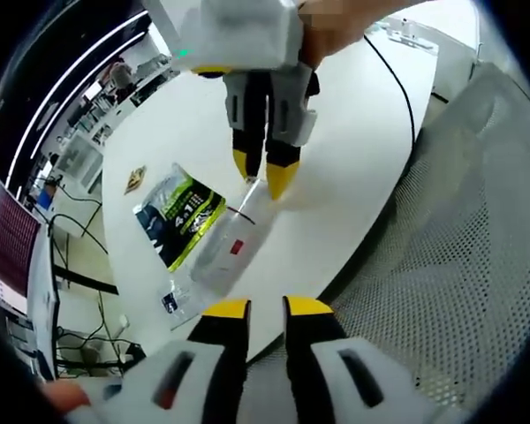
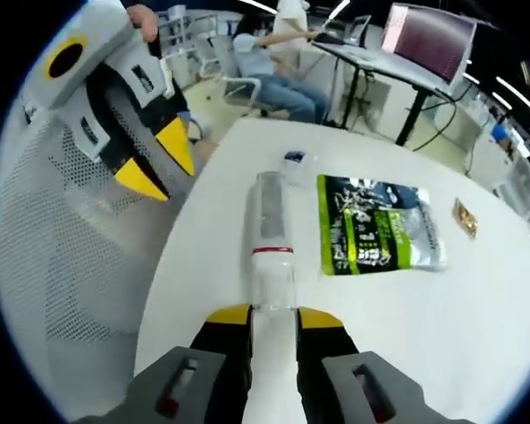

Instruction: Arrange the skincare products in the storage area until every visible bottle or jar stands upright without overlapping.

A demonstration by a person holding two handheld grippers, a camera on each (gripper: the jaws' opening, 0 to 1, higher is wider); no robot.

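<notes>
One clear tube (image 2: 272, 256) lies flat near the bench (image 2: 406, 318) edge, right tongs (image 2: 273, 314) closed on its end; left tongs (image 1: 265, 307) slightly apart, empty. Nothing stands upright yet.

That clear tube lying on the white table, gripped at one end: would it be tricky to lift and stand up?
Probably somewhat. The clear tube looks smooth and glossy, so it may slip in the right gripper, whose jaws pinch just one end. It is long and slim, lying flat on the table, so it would likely roll if released and tip easily once stood upright.
</notes>
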